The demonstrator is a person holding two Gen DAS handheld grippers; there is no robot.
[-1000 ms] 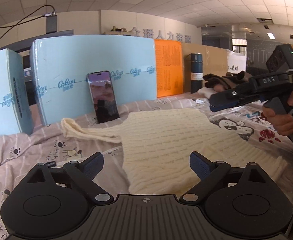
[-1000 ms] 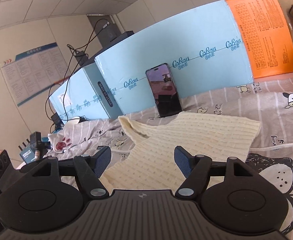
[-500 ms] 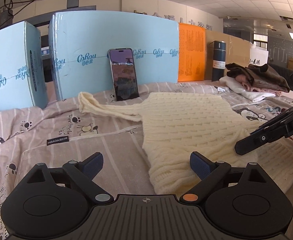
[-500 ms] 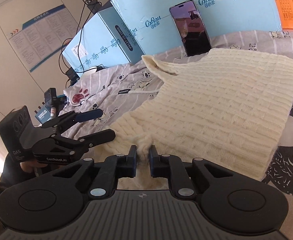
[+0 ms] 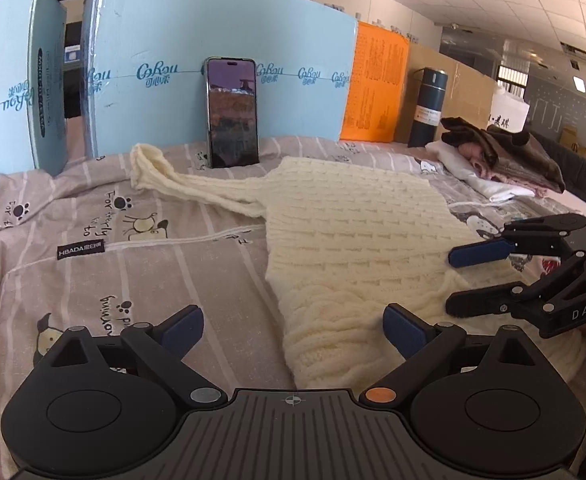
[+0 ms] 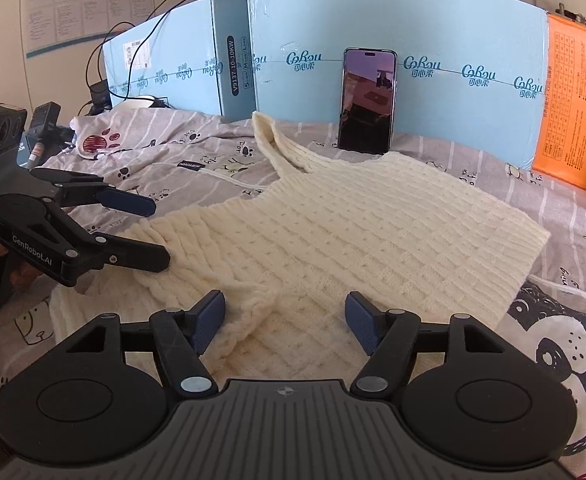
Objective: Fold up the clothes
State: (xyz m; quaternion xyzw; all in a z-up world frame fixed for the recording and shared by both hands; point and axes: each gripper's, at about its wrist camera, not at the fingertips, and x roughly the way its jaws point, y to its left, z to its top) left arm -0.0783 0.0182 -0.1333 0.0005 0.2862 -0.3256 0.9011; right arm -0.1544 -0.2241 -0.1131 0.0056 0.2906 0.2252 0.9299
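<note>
Right gripper [image 6: 285,322] jaws are opening over the near hem of the cream cable-knit sweater [image 6: 345,236], gripping nothing. Left gripper [image 5: 293,330] stands wide, empty, beside that hem. Beyond the sweater, a dark smartphone [image 5: 231,112] leans upright.

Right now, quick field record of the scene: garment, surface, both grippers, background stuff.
garment: cream knit sweater, lying on the bed, one sleeve stretched toward the phone
surface: printed bedsheet
left gripper: open, at the sweater's near edge, holding nothing
right gripper: jaws opening, knit below them, not gripped
background: blue boxes, orange sheet, dark flask, pile of clothes
</note>
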